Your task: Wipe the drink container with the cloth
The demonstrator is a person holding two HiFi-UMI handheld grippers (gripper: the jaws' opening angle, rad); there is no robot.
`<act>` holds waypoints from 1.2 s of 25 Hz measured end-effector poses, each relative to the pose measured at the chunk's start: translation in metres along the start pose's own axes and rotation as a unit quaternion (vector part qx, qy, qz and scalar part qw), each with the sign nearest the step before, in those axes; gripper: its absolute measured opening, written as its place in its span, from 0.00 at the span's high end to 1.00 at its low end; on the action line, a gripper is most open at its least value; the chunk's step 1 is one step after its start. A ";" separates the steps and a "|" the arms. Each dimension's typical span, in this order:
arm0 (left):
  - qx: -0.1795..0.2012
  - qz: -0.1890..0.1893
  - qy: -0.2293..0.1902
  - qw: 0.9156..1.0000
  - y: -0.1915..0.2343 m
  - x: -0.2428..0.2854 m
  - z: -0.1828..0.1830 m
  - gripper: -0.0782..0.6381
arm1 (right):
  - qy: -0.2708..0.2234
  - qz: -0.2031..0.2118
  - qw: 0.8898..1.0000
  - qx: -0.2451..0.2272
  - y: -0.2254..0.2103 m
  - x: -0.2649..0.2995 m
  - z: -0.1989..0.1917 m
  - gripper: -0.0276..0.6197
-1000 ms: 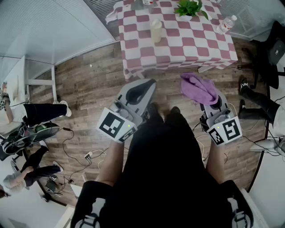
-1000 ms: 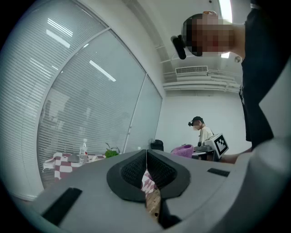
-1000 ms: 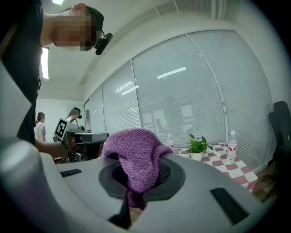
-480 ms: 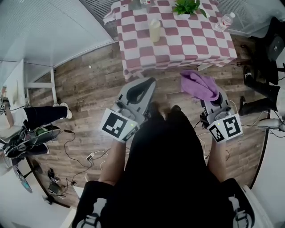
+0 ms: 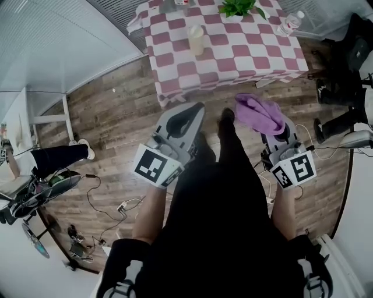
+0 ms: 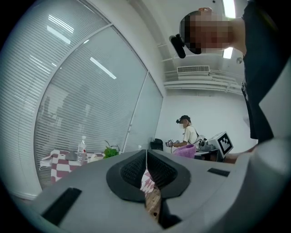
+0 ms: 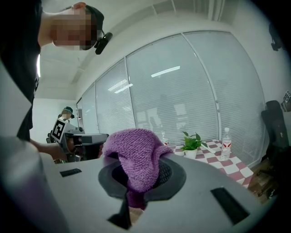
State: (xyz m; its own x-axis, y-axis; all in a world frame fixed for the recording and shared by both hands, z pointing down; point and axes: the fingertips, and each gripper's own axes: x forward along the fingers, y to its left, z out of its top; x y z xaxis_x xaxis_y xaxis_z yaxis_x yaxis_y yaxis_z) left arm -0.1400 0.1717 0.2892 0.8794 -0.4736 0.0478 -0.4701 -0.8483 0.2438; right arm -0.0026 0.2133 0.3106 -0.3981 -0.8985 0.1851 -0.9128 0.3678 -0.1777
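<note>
— Whereabouts of the drink container (image 5: 196, 39)?
— Upright on the red-and-white checked counter (image 5: 233, 55), across the floor (image 5: 116, 105), well apart from both grippers.

— And the cloth (image 5: 259, 113)?
— Purple and bunched, clamped in the closed right hand-held gripper (image 5: 274, 135), flopping over the jaw tips.

— State of the left hand-held gripper (image 5: 192, 113)?
— Shut tight, jaws pressed together with nothing between them, held beside the right one and pointing toward the counter.

— Anything else nearby?
— A potted plant (image 5: 239, 7) and a clear water bottle (image 5: 289, 24) on the same counter, past the drink container. Cables (image 5: 96, 198) trailing over the wooden floor at the left. Slatted blinds (image 7: 182, 100) across the glass wall behind the counter.
</note>
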 end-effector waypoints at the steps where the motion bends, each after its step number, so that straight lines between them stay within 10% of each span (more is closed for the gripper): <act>1: -0.001 0.000 0.002 1.000 0.000 0.006 -0.001 0.84 | 0.002 0.004 1.000 0.001 -0.003 0.003 -0.001 0.88; 15: 0.013 0.083 0.021 0.996 0.060 0.110 0.024 0.84 | 0.007 0.131 0.991 0.001 -0.075 0.124 0.026 0.88; 30: 0.027 0.220 0.064 0.973 0.154 0.176 0.010 0.84 | 0.065 0.247 0.966 -0.024 -0.137 0.216 0.011 0.88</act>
State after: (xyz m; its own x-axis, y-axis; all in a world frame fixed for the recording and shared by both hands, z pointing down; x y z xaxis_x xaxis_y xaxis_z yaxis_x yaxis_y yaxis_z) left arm -0.0587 -0.0449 0.3255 0.5926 -0.7635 0.2566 -0.8034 -0.5831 0.1206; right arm 0.0369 -0.0341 0.3643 -0.7921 -0.5735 0.2091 -0.6098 0.7584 -0.2300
